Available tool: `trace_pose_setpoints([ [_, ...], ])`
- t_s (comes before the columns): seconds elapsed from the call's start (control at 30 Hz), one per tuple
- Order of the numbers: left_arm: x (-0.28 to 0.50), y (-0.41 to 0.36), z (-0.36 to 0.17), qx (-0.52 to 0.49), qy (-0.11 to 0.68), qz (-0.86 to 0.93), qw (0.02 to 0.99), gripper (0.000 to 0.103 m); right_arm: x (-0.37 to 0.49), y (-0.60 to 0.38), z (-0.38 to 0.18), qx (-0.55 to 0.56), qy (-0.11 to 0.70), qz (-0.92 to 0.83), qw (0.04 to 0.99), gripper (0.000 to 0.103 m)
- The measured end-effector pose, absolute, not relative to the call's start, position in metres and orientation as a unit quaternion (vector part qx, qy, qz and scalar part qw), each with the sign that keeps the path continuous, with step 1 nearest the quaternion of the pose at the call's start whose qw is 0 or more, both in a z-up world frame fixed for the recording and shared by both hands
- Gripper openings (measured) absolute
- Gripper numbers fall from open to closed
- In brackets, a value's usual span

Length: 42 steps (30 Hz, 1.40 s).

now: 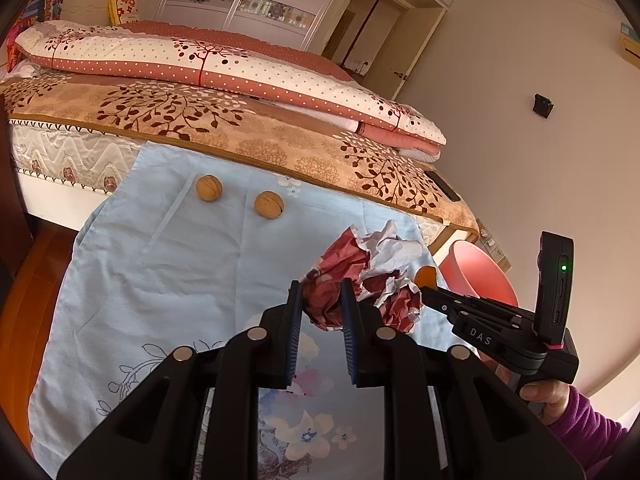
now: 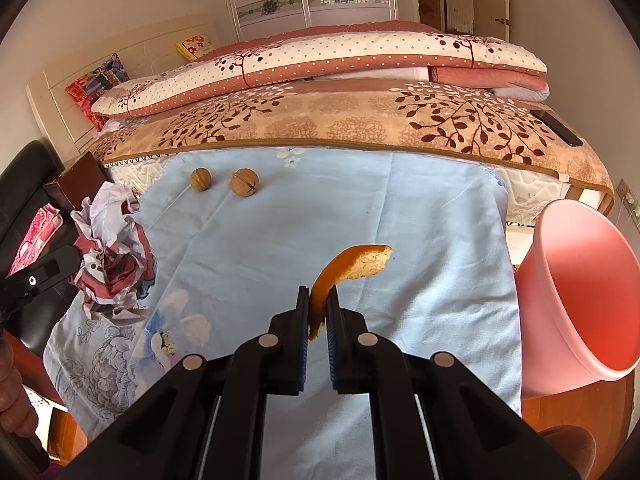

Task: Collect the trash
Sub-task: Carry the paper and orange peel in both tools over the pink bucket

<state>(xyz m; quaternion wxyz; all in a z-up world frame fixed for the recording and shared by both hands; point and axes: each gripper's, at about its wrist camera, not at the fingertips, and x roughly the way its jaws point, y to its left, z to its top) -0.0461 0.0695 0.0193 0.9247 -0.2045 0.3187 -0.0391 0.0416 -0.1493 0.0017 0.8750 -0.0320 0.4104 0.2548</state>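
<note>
A crumpled ball of red and white paper (image 1: 360, 276) hangs above the light blue cloth (image 1: 180, 264), with my left gripper (image 1: 320, 292) shut on its lower left part. From the right wrist view the same paper ball (image 2: 116, 256) shows at the far left. My right gripper (image 2: 319, 296) is shut on a curved strip of orange peel (image 2: 352, 266), lifted over the blue cloth (image 2: 420, 240). A pink bin (image 2: 580, 296) stands tilted at the right, its mouth open toward me. In the left wrist view the pink bin (image 1: 480, 272) is partly hidden behind the right gripper's body.
Two walnuts (image 1: 209, 188) (image 1: 269, 205) lie on the cloth near the bed edge. A bed with folded quilts (image 2: 320, 64) fills the background. A black phone (image 2: 556, 128) lies on the bed's right corner. A person's hand in a purple sleeve (image 1: 576, 420) holds the right gripper.
</note>
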Motion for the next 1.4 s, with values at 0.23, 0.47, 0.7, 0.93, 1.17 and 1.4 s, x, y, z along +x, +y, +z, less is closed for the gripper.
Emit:
trace_pose_setpoints([
  [0.23, -0.035, 0.065, 0.016, -0.208, 0.328, -0.044, 0.920, 0.019, 0.040, -0.161, 0.009, -0.019, 0.402, 0.257, 0.879, 0.007],
  [0.47, -0.027, 0.049, 0.014, -0.194, 0.336, -0.055, 0.920, 0.019, 0.038, -0.174, 0.012, -0.005, 0.400, 0.259, 0.879, 0.007],
  [0.7, -0.017, 0.035, 0.019, -0.187, 0.340, -0.062, 0.920, 0.019, 0.029, -0.190, 0.020, 0.004, 0.387, 0.264, 0.884, 0.007],
  [0.93, 0.004, 0.007, 0.032, -0.175, 0.333, -0.084, 0.923, 0.019, 0.021, -0.217, 0.037, 0.003, 0.362, 0.255, 0.896, 0.008],
  [1.17, 0.033, -0.034, 0.044, -0.153, 0.325, -0.112, 0.926, 0.019, 0.026, -0.259, 0.055, 0.015, 0.341, 0.224, 0.913, 0.008],
  [1.4, 0.064, -0.083, 0.056, -0.123, 0.315, -0.150, 0.929, 0.019, 0.042, -0.311, 0.065, 0.033, 0.326, 0.168, 0.930, 0.008],
])
